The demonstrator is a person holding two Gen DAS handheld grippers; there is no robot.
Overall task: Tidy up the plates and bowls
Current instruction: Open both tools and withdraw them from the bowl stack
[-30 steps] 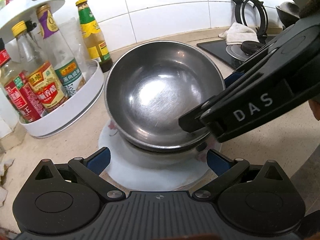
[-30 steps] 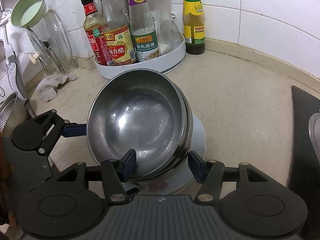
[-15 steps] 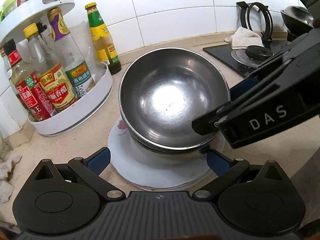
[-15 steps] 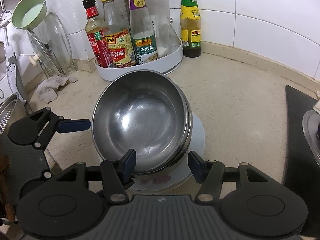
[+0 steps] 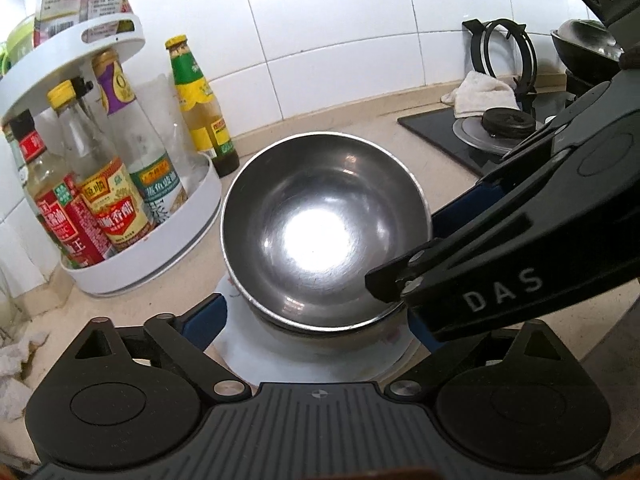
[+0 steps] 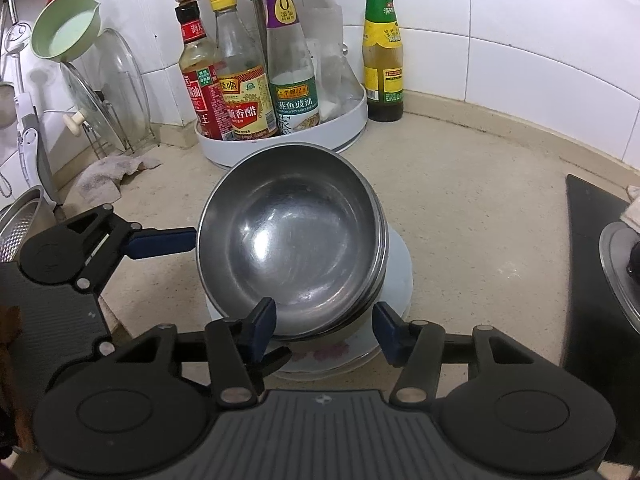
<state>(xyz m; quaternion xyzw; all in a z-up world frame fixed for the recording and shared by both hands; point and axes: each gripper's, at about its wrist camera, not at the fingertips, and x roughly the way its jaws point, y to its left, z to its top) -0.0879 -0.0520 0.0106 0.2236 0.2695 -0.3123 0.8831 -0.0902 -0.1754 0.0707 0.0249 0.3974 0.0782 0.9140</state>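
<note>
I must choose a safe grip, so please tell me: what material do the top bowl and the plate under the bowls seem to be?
The top bowl looks like stainless steel: grey, shiny, with fine scratches and a bright reflected glare inside. The plate looks like glazed ceramic or porcelain, possibly melamine: smooth white surface with a pink flower print near its edge. Both may be slippery.

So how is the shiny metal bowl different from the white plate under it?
The shiny round steel bowl is deep and curved; the white round plate is flat and shallow. The bowl is grey, bare metal that mirrors the light; the plate is white with a pink flower pattern near its edge. The bowl sits tilted on top of other bowls, while the plate lies at the bottom, level on the counter. Both are round and empty.
</note>
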